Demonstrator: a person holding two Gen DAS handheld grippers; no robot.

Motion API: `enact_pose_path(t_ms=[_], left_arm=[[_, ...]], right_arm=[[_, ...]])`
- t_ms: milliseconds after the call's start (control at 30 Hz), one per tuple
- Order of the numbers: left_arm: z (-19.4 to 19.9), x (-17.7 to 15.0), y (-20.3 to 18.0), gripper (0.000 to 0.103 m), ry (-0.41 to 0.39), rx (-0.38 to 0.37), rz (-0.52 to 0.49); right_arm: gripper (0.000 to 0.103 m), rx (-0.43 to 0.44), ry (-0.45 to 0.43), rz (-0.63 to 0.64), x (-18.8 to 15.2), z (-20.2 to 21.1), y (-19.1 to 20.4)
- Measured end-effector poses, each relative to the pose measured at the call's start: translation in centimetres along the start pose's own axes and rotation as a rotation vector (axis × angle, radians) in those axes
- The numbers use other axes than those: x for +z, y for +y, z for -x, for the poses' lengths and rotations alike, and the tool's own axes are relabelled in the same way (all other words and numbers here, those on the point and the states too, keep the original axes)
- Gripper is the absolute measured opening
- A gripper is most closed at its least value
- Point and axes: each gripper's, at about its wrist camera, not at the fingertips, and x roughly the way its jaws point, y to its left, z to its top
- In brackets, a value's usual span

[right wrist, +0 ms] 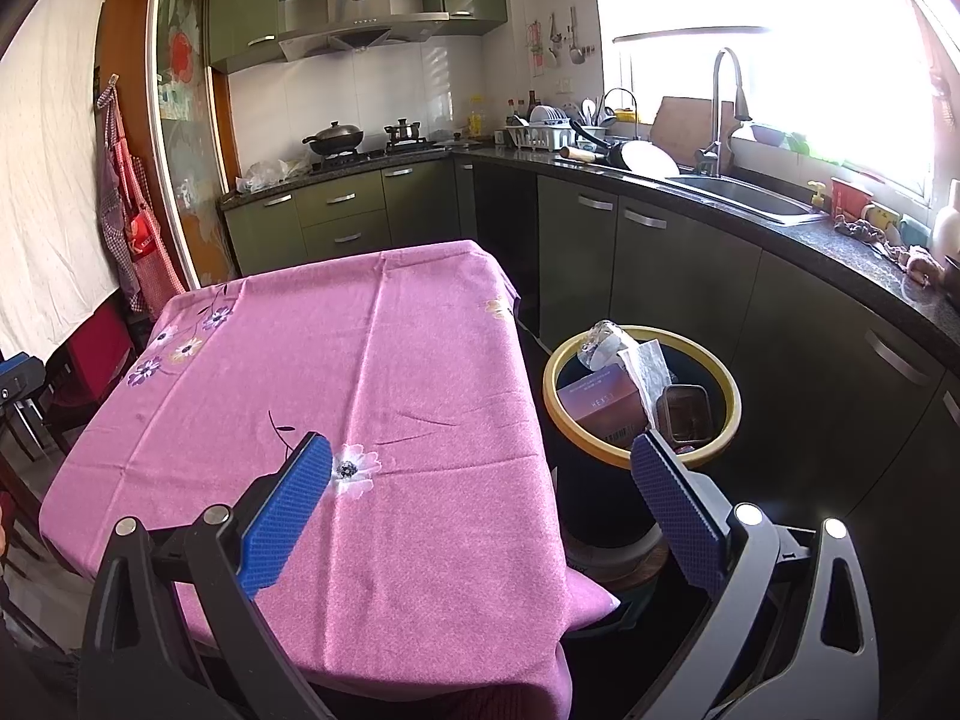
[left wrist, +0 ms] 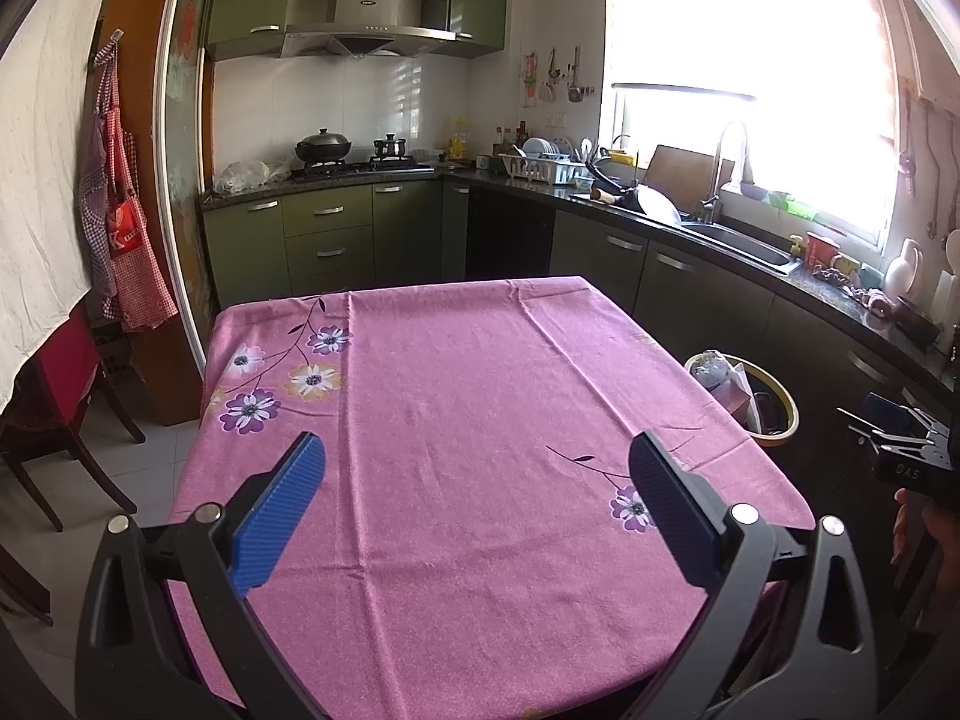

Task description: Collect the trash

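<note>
A round trash bin point(right wrist: 729, 402) with a yellow rim stands on the floor right of the table. It holds a brown box point(right wrist: 597, 408), crumpled white paper point(right wrist: 612, 339) and a dark square container point(right wrist: 687, 414). The bin also shows in the left wrist view point(left wrist: 786, 414). My left gripper point(left wrist: 477, 462) is open and empty above the pink flowered tablecloth point(left wrist: 456, 396). My right gripper point(right wrist: 480, 462) is open and empty over the table's right edge, its right finger point(right wrist: 672, 498) in front of the bin.
Dark green kitchen cabinets point(right wrist: 678, 264) and a black counter with a sink point(right wrist: 744, 198) run along the right. A stove with a wok point(left wrist: 324, 150) is at the back. A dark wooden chair point(left wrist: 54, 408) and hanging aprons point(left wrist: 120, 240) are on the left.
</note>
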Motion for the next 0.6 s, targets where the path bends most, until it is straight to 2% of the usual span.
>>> enact_pose_path(t_ms=[233, 600], left_arm=[[-0.2, -0.1, -0.1, 0.097, -0.019, 0.014, -0.01], [-2.8, 0.6, 1.4, 0.097, 0.062, 0.038, 0.019]], right_arm=[[0.098, 0.002, 0.003, 0.0, -0.1, -0.2, 0.0], [0.098, -0.007, 0.02, 0.026, 0.5, -2.0, -0.1]])
